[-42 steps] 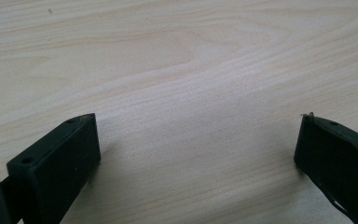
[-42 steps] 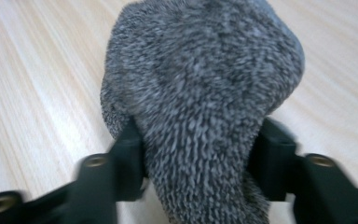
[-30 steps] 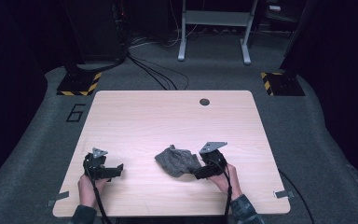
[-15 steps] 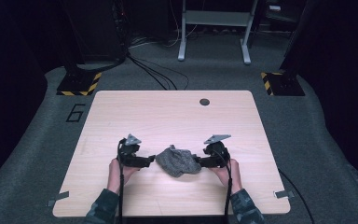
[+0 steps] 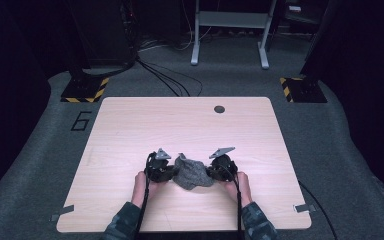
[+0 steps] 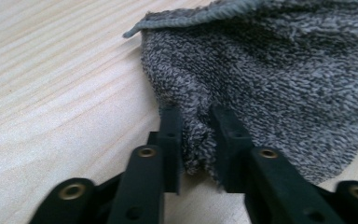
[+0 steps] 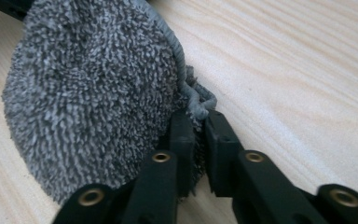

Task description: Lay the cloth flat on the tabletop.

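A crumpled grey terry cloth lies on the light wooden table near its front edge. My left gripper is at the cloth's left side. In the left gripper view its jaws pinch a fold of the grey cloth, with the gripper shut on it. My right gripper is at the cloth's right side. The right gripper view shows that gripper shut on the cloth's hemmed edge; the grey cloth bulges to its left.
A small dark round hole sits near the table's far edge. Beyond the table are floor cables, a metal stand and yellow-black striped bases. Tape tabs mark the front corners.
My left gripper has moved right from the table's front left to the cloth's left side and shut on it. The right gripper has stayed at the cloth's right edge.
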Available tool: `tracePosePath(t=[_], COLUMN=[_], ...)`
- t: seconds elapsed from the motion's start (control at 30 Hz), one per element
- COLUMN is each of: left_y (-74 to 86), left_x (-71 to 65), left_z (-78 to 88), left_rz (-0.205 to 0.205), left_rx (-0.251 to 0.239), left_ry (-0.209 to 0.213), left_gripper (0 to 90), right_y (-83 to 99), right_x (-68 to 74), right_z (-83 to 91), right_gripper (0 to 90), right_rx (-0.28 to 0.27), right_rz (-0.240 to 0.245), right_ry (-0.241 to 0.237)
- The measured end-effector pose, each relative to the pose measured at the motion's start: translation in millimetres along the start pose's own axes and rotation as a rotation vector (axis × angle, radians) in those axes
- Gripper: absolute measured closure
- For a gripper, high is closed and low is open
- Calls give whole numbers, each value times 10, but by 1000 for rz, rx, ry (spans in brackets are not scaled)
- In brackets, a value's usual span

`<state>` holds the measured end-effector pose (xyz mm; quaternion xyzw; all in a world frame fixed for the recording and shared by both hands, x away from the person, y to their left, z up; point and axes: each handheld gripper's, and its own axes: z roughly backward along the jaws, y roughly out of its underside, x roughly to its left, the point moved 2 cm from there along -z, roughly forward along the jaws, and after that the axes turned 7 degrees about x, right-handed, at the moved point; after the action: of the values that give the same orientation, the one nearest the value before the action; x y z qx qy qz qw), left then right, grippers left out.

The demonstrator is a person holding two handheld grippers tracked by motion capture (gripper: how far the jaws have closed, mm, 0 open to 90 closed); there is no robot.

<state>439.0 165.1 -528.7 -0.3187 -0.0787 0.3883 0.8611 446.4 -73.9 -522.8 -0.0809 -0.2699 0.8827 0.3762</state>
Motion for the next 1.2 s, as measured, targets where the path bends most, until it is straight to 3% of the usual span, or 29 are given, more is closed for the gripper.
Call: tracePosePath(t=[0.1, 0.2, 0.27, 0.47, 0.6, 0.73, 0.83, 0.9, 1.03, 1.2], left_y=[-4, -40, -98, -271, -190, 14, 179, 262, 272, 50], left_x=[30, 113, 201, 385, 355, 292, 254, 253, 281, 369], left_z=[26, 121, 208, 493, 486, 382, 328, 343, 493, 660], left_rz=[5, 11, 16, 65, 70, 101, 120, 133, 145, 134], left_rx=[-24, -60, -91, -197, -181, -130, -81, -49, -45, -90], left_ry=[-28, -66, -104, -133, -115, -76, -51, -39, -58, -85], left_gripper=[817, 827, 827, 827, 822, 801, 734, 612, 363, 268], right_y=[-17, -79, -165, -449, -477, -357, -229, -139, -21, -81], right_x=[-41, -135, -217, -397, -335, -211, -106, -20, 55, -77], right_z=[29, 128, 243, 665, 764, 659, 515, 414, 326, 537], right_gripper=[867, 868, 868, 868, 867, 864, 849, 818, 636, 496], right_rx=[-17, -46, -84, -191, -209, -182, -142, -100, -26, -92], right_rz=[-3, -35, -36, -40, -26, -8, 8, 18, 43, 1], right_ry=[35, 64, 99, 166, 174, 142, 108, 85, 55, 4])
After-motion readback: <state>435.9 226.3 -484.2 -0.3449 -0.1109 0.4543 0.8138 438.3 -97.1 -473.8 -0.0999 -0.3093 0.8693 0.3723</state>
